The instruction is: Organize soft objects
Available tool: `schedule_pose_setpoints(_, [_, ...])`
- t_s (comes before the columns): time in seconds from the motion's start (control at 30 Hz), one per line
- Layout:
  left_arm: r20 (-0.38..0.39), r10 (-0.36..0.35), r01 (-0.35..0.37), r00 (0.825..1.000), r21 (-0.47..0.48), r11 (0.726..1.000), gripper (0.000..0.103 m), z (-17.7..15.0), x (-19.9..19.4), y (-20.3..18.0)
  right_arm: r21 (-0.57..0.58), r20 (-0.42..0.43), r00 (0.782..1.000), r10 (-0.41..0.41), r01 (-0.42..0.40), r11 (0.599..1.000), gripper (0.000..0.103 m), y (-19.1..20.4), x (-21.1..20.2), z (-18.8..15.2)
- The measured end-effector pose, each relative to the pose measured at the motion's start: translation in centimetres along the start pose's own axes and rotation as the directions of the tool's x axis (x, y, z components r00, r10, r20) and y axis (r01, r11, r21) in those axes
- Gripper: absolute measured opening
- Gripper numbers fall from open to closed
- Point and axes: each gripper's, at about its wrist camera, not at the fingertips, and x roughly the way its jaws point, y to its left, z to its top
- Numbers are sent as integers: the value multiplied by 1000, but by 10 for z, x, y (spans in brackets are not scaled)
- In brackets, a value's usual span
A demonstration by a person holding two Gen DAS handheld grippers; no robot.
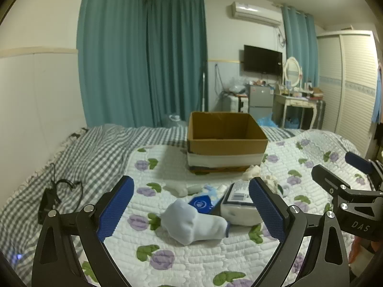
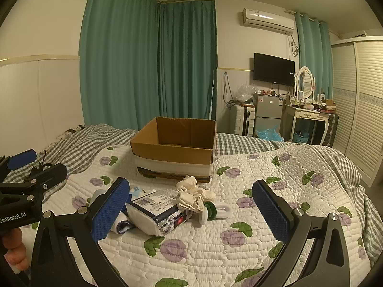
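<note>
box (image 1: 227, 141) floor hidden, dresser clutter (image 2: 318, 106) perhaps cosmetics

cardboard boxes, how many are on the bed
1. The open cardboard box sits on the floral quilt toward the far side of the bed, just beyond the pile of soft items. Nothing shows inside it from here; its floor is partly hidden.

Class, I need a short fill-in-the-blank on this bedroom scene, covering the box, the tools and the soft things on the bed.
1. The cardboard box on the quilt is ____ inside.
2. Both the left tool and the right tool have their jaws ____.
3. The white sock lies between the blue pads of the ____ tool.
4. The cream cloth rests against the tissue pack, in ____ of the box.

Missing words: empty; open; left; front
</note>
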Motion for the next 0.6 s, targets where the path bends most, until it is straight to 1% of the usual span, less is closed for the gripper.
schedule_pose_setpoints(0.1, [2, -1, 1, 1000, 2, 1000, 98, 0, 0, -1, -10, 2, 1000, -11, 11, 1000, 103, 1, -1, -1])
schedule_pose_setpoints(0.6, [-2, -2, 2, 1000, 12, 1000, 98, -2, 1, -1, -15, -6, 1000, -8, 8, 1000, 103, 2, 1, -1])
